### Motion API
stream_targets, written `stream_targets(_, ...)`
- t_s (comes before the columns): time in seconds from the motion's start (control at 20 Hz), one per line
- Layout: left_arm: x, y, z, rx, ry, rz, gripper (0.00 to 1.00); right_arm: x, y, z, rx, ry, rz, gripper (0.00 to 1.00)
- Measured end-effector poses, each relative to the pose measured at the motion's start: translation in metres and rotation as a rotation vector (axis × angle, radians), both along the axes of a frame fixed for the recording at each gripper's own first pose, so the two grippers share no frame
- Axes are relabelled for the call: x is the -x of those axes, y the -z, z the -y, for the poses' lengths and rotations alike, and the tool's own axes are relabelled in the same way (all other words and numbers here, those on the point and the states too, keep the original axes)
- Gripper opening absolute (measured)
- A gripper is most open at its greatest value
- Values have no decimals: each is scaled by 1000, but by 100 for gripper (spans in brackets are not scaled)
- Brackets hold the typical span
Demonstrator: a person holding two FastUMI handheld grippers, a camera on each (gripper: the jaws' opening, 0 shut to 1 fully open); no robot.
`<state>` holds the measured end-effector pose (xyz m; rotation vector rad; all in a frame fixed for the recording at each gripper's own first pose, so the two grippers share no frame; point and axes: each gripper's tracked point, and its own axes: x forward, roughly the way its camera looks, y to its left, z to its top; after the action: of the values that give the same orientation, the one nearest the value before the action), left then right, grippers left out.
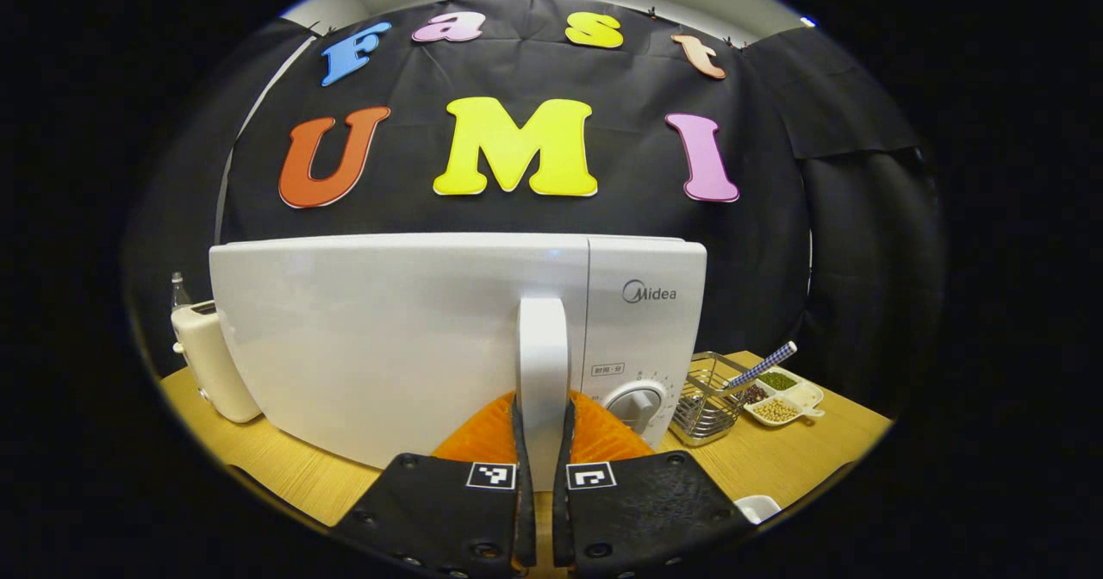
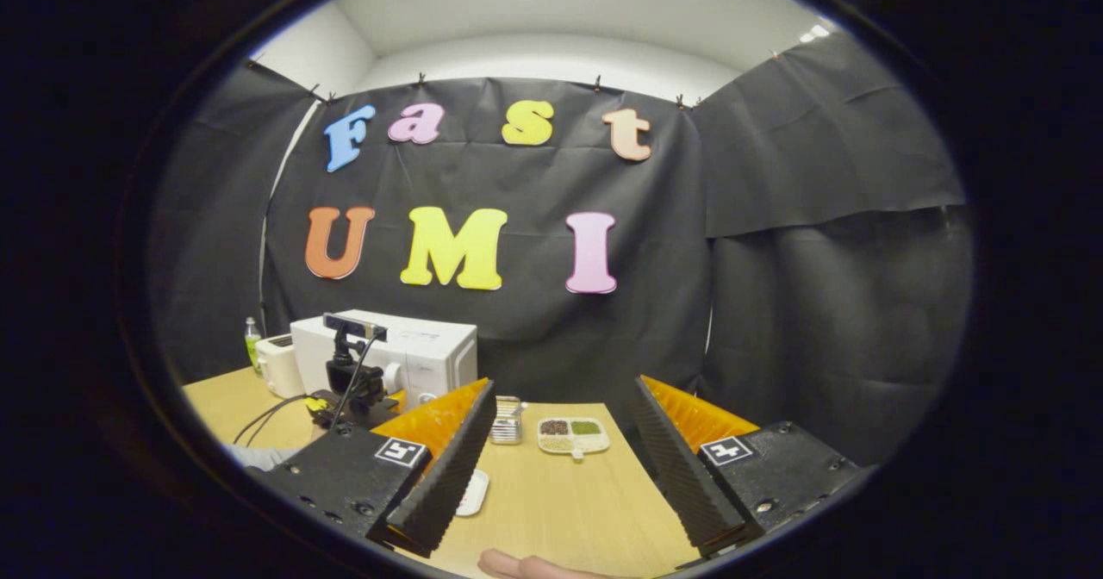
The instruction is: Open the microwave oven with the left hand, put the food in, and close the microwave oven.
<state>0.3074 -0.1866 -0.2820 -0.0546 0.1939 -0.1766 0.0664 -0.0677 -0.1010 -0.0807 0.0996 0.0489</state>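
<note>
my L gripper (image 1: pixel 543 493) clamped on microwave (image 1: pixel 396 338) door handle (image 1: pixel 543 364) | my R gripper (image 2: pixel 560 458) fingers wide apart, above table (image 2: pixel 551 510) | door shut

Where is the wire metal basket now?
In the left gripper view, the wire metal basket stands on the wooden table, between the white microwave oven and the divided white dish.

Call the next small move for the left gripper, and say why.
Probably pull back, swinging the door open. In the left gripper view, the left gripper is shut on the microwave's upright white handle, and the door looks closed or barely ajar. The right gripper is open with nothing between its fingers, back over the table.
</note>
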Motion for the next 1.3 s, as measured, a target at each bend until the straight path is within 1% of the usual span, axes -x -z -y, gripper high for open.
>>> stream_targets(0.05,0,1,1,19,5,-4,7,0,2,1,-1,1,-1,100)
stream_targets(0.1,1,1,2,33,8,0,7,0,2,0,-7,1,-4,92)
stream_targets(0.15,1,0,3,25,12,-2,7,0,5,1,-11,0,-9,100)
stream_targets(0.2,1,-2,3,15,12,11,7,-2,7,1,-15,0,-12,100)
stream_targets(0.25,2,0,2,15,10,0,7,-3,9,3,-19,2,-14,92)
stream_targets(0.3,3,-1,2,22,13,1,7,-5,10,5,-22,5,-16,92)
stream_targets(0.35,4,-2,2,30,14,9,7,-5,13,5,-24,5,-20,100)
stream_targets(0.45,8,-2,1,15,12,15,7,-6,16,6,-29,8,-24,100)
stream_targets(0.55,22,-6,0,56,7,44,7,-6,20,8,-36,10,-28,100)
stream_targets(0.6,28,-4,1,3,34,38,7,-8,20,8,-41,13,-31,92)
stream_targets(0.65,34,-6,-1,-29,58,59,7,-9,23,8,-45,17,-38,92)
stream_targets(0.7,43,-3,-5,-25,83,39,7,-9,26,7,-48,16,-46,100)
stream_targets(0.75,53,-4,-8,10,109,30,7,-7,27,3,-50,13,-51,100)
stream_targets(0.8,64,-3,-11,31,133,9,7,-6,28,0,-51,13,-54,100)
stream_targets(0.85,75,-6,-16,45,147,12,7,-4,28,-3,-52,13,-56,100)
stream_targets(1.05,116,-11,-39,28,175,23,7,8,26,-20,-45,0,-56,100)
stream_targets(1.15,133,-10,-52,38,185,19,7,16,23,-30,-30,-12,-51,100)
stream_targets(1.2,141,-11,-58,39,190,26,14,20,20,-34,-21,-17,-46,100)
stream_targets(1.25,150,-13,-64,31,194,28,14,23,18,-38,-13,-22,-42,100)
stream_targets(1.3,157,-13,-71,16,198,28,13,27,16,-41,-9,-27,-38,92)
